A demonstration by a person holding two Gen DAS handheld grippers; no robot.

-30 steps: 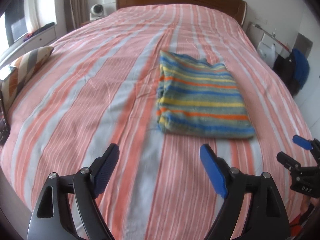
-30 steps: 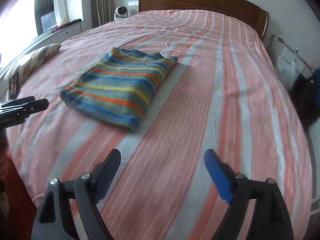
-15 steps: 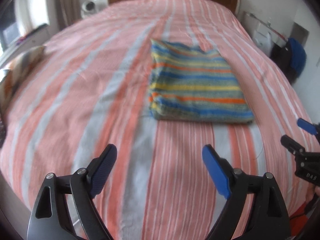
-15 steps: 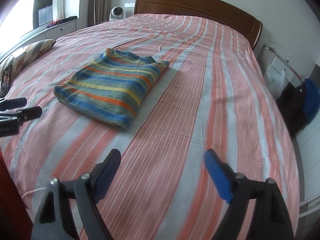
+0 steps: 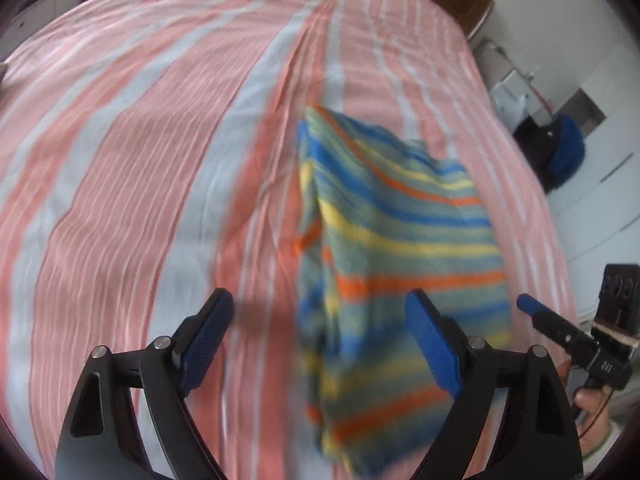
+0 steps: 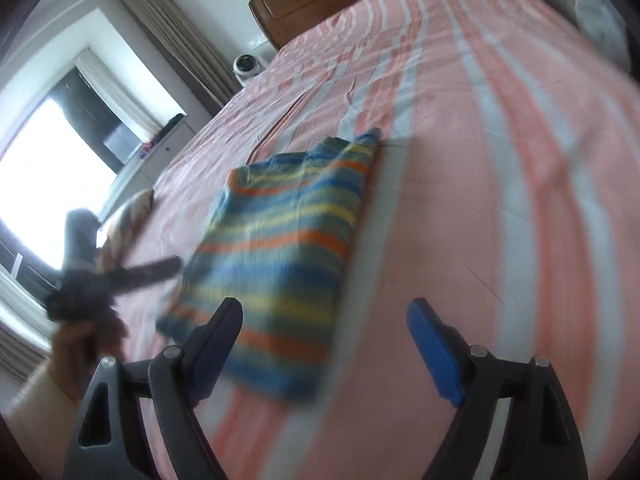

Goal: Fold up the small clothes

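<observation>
The folded striped garment (image 5: 400, 248) (blue, yellow, orange and grey-green bands) lies flat on the bedspread (image 5: 132, 184), which is striped pink and pale grey. In the left wrist view the garment sits right of centre; its near left corner lies under the gap between the jaws.

The left gripper (image 5: 320, 340) points steeply down at the bed. Its jaws stand wide apart and nothing is clamped between them. Its right blue pad (image 5: 434, 354) hangs over the garment's near end; contact cannot be confirmed because of blur.

The right gripper (image 6: 324, 344) also has its jaws spread wide and grips nothing, though they have just been closing slightly. Its left finger (image 6: 216, 344) overlaps the garment's near edge in the picture; the right finger is over bare bedspread.

Each gripper appears at the edge of the other's view, held by a hand (image 6: 80, 344). A wooden headboard (image 6: 320, 4) stands at the bed's far end.
</observation>
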